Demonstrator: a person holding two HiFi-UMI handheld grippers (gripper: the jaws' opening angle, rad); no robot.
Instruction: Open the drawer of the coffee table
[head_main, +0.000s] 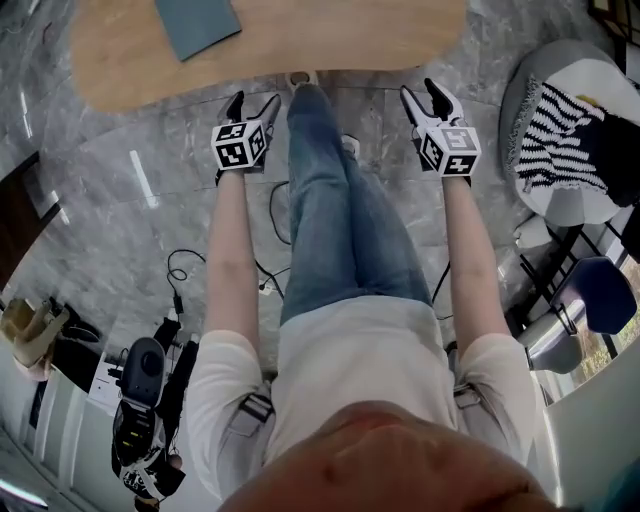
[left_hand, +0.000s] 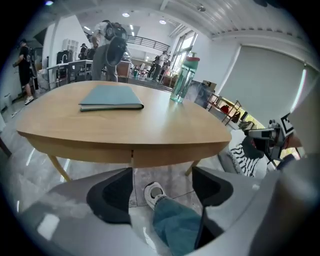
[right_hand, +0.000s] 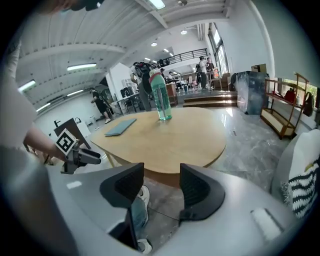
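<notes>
The coffee table (head_main: 300, 55) has an oval light-wood top, with a grey-blue folder (head_main: 197, 22) lying on it. In the left gripper view its front apron (left_hand: 100, 152) is flush, split by a vertical seam. My left gripper (head_main: 252, 103) hangs just short of the table's near edge, left of the person's leg, with its jaws open and nothing between them. My right gripper (head_main: 425, 95) is level with it on the other side of the leg, also open and empty. In the two gripper views, only floor and the leg show between the left gripper's pads (left_hand: 111, 195) and the right gripper's pads (right_hand: 199, 192).
The person's outstretched leg in jeans (head_main: 335, 210) and white shoe (left_hand: 154, 192) lie between the grippers, reaching under the table. A green bottle (left_hand: 182, 80) stands on the tabletop's far side. A chair with a striped cushion (head_main: 560, 135) is at the right. Cables (head_main: 180, 270) and camera gear (head_main: 145, 400) lie on the left floor.
</notes>
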